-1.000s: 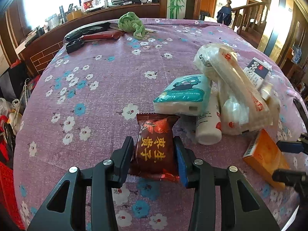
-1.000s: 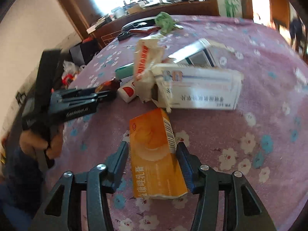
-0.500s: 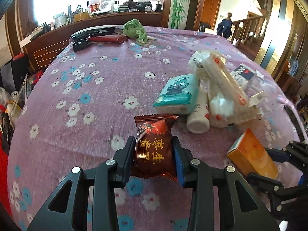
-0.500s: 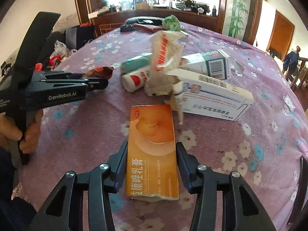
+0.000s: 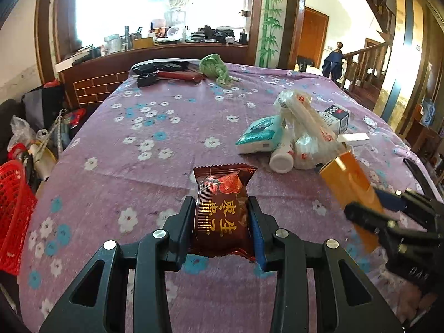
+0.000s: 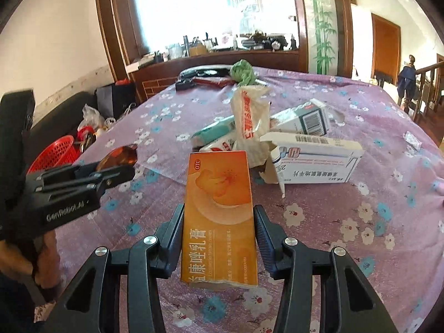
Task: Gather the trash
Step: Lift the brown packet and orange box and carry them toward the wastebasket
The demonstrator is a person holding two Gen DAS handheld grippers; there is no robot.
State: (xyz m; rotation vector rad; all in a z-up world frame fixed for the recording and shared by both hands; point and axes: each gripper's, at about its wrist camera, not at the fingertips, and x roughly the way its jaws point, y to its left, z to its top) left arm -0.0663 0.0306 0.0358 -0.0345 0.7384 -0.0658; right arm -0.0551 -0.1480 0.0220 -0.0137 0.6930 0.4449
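My left gripper [image 5: 220,208] is shut on a brown-red snack packet [image 5: 222,186] and holds it just above the purple flowered tablecloth [image 5: 133,144]. My right gripper [image 6: 219,213] is shut on a long orange medicine box [image 6: 219,183], which is lifted with its far end tilted up. In the left wrist view the orange box [image 5: 347,180] and the right gripper [image 5: 369,208] show at the right. In the right wrist view the left gripper [image 6: 119,166] shows at the left, held by a hand, with the packet [image 6: 122,156] in it.
A pile lies mid-table: a teal tissue pack [image 5: 260,136], a white bottle [image 5: 281,158], a crumpled plastic wrapper [image 5: 305,122] and two white boxes [image 6: 313,158] [image 6: 305,119]. A green cloth [image 5: 215,68] and dark tools [image 5: 166,72] lie at the far end. A red basket [image 6: 55,152] stands left of the table.
The right jaws closed on the orange box and raised it off the cloth. The left gripper drew back from the pile with the packet still held.
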